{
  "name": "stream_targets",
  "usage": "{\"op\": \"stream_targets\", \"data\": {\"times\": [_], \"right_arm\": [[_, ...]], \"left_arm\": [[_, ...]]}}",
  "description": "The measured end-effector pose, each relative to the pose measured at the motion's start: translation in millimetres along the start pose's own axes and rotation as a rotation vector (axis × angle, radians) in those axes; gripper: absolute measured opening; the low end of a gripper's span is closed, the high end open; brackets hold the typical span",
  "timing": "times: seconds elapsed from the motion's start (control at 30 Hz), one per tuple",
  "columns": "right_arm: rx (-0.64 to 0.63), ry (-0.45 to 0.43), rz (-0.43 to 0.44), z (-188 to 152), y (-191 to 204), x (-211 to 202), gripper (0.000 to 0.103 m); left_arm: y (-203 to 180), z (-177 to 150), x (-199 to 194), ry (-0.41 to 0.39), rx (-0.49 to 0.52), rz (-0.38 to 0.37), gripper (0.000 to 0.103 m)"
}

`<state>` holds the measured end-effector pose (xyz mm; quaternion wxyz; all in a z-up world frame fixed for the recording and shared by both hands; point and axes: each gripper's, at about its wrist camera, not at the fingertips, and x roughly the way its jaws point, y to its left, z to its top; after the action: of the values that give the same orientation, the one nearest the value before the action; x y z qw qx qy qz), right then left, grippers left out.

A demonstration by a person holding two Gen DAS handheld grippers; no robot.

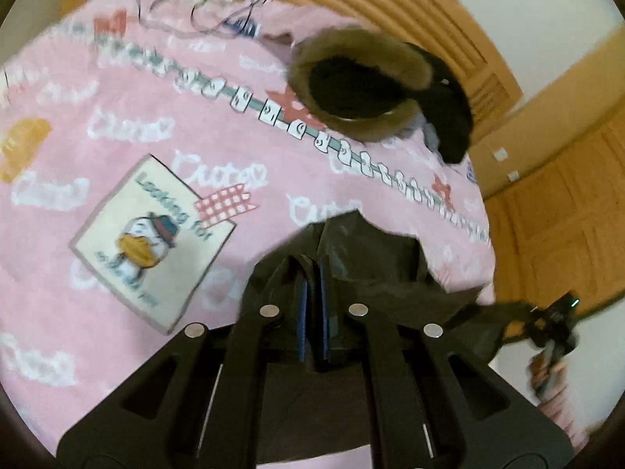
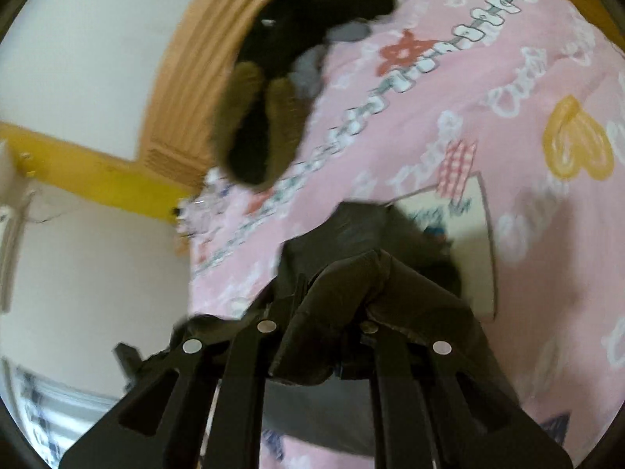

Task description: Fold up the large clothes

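A dark olive garment (image 1: 371, 258) hangs over the pink printed bedspread (image 1: 136, 78). My left gripper (image 1: 312, 269) is shut on a fold of it, with the blue pads (image 1: 302, 305) almost touching. From there the cloth stretches right to my right gripper (image 1: 554, 320), which shows small and blurred. In the right wrist view the same garment (image 2: 343, 226) is bunched and draped over my right gripper (image 2: 336, 301), hiding its fingertips. The cloth is caught there, and its grey inner side (image 2: 312, 402) hangs below.
A black coat with a brown fur-trimmed hood (image 1: 359, 90) (image 2: 250, 125) lies at the bed's head end by the ribbed wooden headboard (image 1: 390, 0) (image 2: 175, 97). Wooden cupboard doors (image 1: 566, 215) stand past the bed's edge. Thin cables (image 1: 187, 11) lie on the far bedspread.
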<state>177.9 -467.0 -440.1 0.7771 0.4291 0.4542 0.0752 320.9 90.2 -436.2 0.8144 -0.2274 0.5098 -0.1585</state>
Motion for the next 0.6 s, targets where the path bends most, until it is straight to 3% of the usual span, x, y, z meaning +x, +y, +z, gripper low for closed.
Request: {"op": "stream_targets", "data": {"times": [0.07,0.2,0.33,0.47,0.53,0.6], "right_arm": [[-0.005,0.029,-0.064,23,-4,31,0.010],[0.028,0.065,-0.100,57,-15,78,0.010],[0.178,0.095,-0.132,83,-43,115,0.011],[0.272,0.126,-0.167,88,-63,140,0.012],[0.288,0.135,-0.172,88,-67,148,0.018],[0.358,0.152,-0.125,90,-75,155,0.040]], "left_arm": [[-2,15,26,0.027,-0.005,0.046,0.005],[5,37,65,0.049,-0.043,0.118,0.005],[25,54,94,0.079,-0.133,0.131,0.005],[30,59,123,0.161,-0.148,0.209,0.006],[31,59,134,0.194,-0.141,0.250,0.009],[35,60,143,0.247,-0.155,0.251,0.011]]}}
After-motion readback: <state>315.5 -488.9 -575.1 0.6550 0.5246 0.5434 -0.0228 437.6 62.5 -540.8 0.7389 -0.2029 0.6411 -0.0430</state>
